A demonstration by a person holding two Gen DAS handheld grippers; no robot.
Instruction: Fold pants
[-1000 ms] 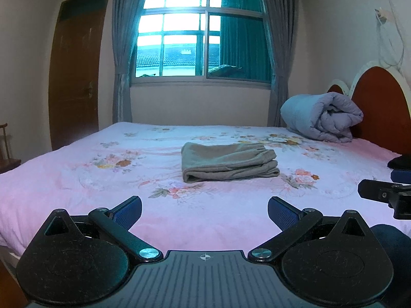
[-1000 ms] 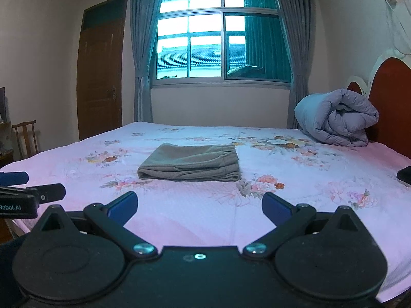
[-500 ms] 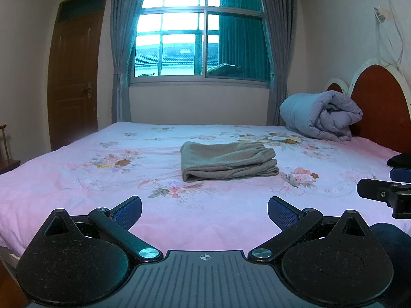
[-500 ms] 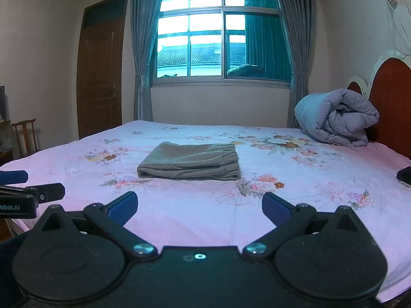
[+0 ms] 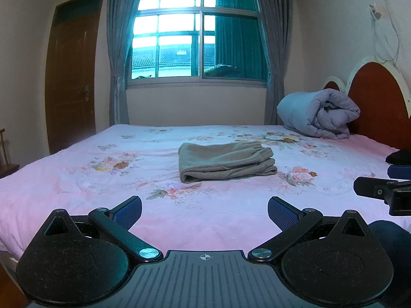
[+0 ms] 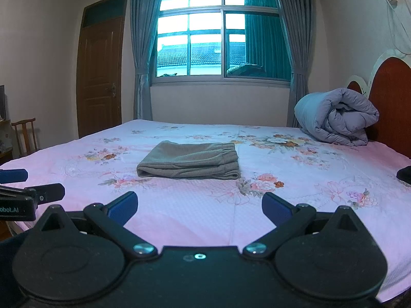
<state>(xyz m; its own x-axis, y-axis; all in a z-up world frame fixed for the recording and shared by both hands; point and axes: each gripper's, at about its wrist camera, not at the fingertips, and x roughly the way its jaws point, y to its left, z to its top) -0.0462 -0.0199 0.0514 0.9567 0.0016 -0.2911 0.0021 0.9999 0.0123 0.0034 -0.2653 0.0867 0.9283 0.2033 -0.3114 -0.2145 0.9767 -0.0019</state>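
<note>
Both tools are matte black plastic. The left gripper [image 5: 204, 209] has a ribbed grey-black base plate with a small crosshair mark, silver pivot screws and blue-padded jaws. The right gripper [image 6: 199, 203] shows white "obot.AI" lettering.

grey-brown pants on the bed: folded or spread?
Folded: the grey-brown fabric pants lie as a compact layered rectangle on the pink floral bedsheet, stacked edges showing.
</note>
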